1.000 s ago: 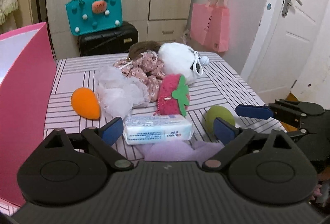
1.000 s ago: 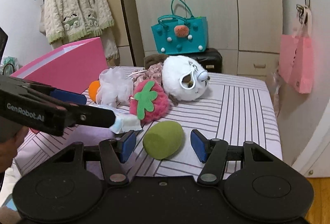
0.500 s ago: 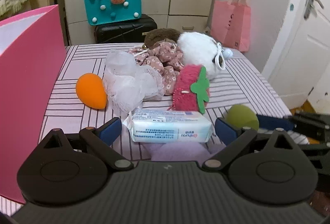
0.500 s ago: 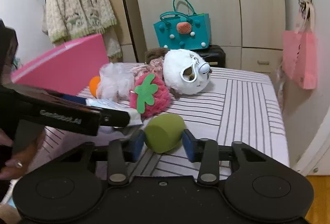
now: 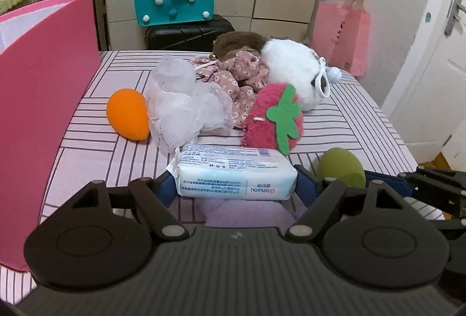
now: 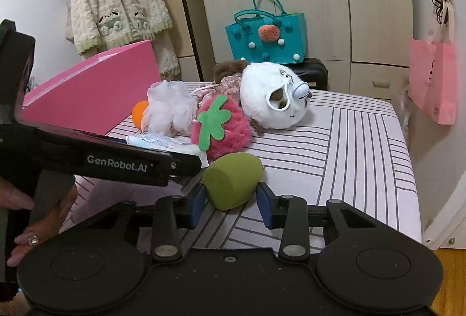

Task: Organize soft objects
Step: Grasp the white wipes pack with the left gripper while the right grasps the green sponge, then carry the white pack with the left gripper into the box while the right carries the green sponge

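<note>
Left gripper (image 5: 237,189) clamps a white-blue tissue pack (image 5: 236,173) printed "aishurou", at 6 o'clock on the striped table (image 5: 349,123). Right gripper (image 6: 231,201), at the pack's 3 o'clock, pinches an egg-shaped green sponge (image 6: 233,180); the left gripper's side reads "GenRobot.AI".

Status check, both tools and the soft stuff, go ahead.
Left tool shut on tissue pack. Right tool shut on green sponge. Pink box open at left, nothing blocking.
</note>
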Tool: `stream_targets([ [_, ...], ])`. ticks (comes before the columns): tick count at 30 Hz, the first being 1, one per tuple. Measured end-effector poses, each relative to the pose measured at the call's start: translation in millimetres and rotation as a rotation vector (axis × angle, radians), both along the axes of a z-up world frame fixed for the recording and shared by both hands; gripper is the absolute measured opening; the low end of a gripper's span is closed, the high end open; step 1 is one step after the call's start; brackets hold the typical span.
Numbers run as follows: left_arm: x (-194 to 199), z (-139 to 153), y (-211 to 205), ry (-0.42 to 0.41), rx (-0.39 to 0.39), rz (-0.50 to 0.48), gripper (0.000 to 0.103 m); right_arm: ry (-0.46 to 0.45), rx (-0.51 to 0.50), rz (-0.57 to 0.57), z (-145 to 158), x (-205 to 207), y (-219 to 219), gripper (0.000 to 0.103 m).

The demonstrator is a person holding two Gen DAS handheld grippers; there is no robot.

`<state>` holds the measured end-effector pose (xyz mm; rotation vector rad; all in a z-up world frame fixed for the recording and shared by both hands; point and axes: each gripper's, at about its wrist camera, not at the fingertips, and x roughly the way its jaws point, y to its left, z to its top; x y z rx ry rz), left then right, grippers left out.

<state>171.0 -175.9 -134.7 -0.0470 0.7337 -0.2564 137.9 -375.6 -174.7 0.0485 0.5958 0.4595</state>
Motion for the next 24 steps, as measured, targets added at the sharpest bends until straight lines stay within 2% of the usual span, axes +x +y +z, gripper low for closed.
stream_targets([
  [8,-6,4,6,-0.026,0.007,0.011,0.078,-0.007,-0.012,-0.013,3,-3,0,0.043],
  [13,-14,13,17,-0.044,-0.016,0.000,0.078,-0.017,0.005,-0.047,5,-8,-4,0.043],
  [24,-52,52,49,-0.090,-0.090,-0.036,0.078,-0.034,0.003,-0.095,21,-28,-3,0.043],
])
